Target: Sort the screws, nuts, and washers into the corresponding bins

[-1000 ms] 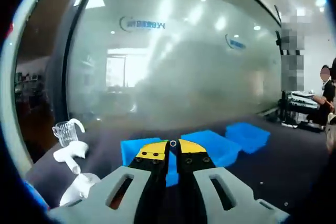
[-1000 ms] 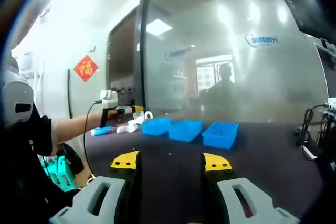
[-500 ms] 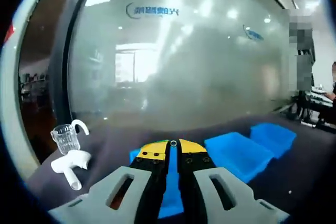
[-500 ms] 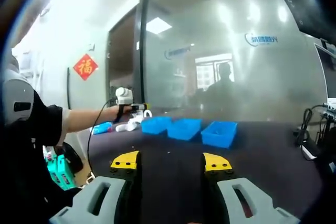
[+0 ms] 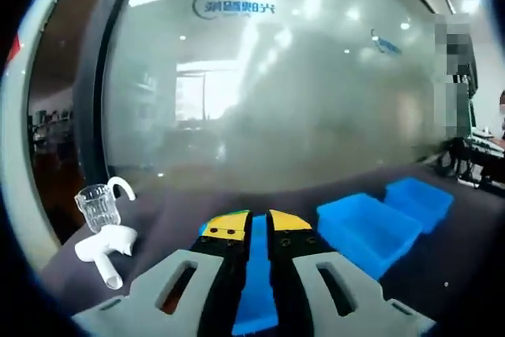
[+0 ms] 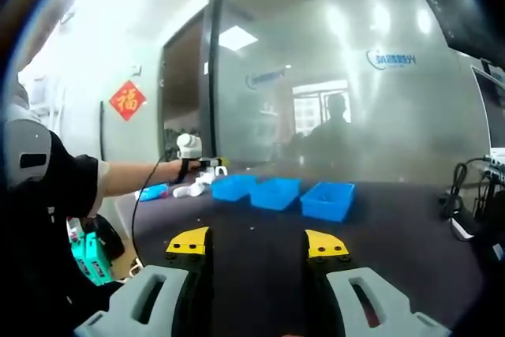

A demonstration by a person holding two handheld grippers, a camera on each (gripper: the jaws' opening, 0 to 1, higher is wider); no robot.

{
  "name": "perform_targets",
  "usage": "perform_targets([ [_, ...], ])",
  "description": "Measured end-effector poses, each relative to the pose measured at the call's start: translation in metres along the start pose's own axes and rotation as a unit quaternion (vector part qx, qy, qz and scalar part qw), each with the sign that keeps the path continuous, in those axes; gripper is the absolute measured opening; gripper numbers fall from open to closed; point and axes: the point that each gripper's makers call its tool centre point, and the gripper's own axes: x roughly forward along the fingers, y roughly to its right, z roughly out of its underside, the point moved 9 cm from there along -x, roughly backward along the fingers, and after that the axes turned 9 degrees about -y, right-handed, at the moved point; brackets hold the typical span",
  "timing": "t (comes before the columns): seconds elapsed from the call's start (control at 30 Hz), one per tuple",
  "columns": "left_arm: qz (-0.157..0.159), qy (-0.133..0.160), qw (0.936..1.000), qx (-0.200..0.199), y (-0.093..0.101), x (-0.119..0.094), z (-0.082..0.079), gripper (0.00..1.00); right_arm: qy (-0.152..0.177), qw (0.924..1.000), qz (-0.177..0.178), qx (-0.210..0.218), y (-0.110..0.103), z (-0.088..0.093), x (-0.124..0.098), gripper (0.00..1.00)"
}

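Bins first: three blue ones in a row on the dark table (image 6: 379, 250), with my left gripper (image 5: 257, 228) hanging over the nearest bin (image 5: 254, 274), its blue floor showing through the thin gap between my jaws. The middle bin (image 5: 364, 226) and far bin (image 5: 418, 199) sit off to the side of it, close together. My left jaws are narrow, just a slit apart, and I cannot make out any piece between the tips; whether something small is pinched there I cannot tell. My right gripper (image 6: 256, 244) rests well back from the row, jaws wide and holding nothing, looking across the table at the bins and at my left arm stretched out over them.

A few pale specks on the table, one (image 5: 447, 282) beside the middle bin, are probably the loose hardware; too small to say screw, nut or washer.

To do this drop well, I would keep the tips low and centred over the bin floor, not the wall, before parting them, so a light piece cannot bounce out. A glass jug (image 5: 99, 207) and white pipe fitting (image 5: 106, 244) stand off to the side, well apart from the bins; I would swing back clear of them.
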Motion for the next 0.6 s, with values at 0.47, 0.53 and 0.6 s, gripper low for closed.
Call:
perform_targets([
  [0.47, 0.057, 0.009, 0.998, 0.026, 0.03, -0.036, 0.008, 0.33, 0.002, 1.0, -0.003, 0.0, -0.002, 0.0, 0.001, 0.41],
  [0.53, 0.074, 0.016, 0.9967, 0.029, 0.039, -0.049, 0.011, 0.33, 0.003, 1.0, -0.004, 0.0, -0.003, -0.001, 0.001, 0.41],
  [0.6, 0.091, 0.022, 0.9951, 0.032, 0.048, -0.061, 0.014, 0.33, 0.003, 1.0, -0.003, -0.001, -0.003, -0.001, 0.001, 0.41],
])
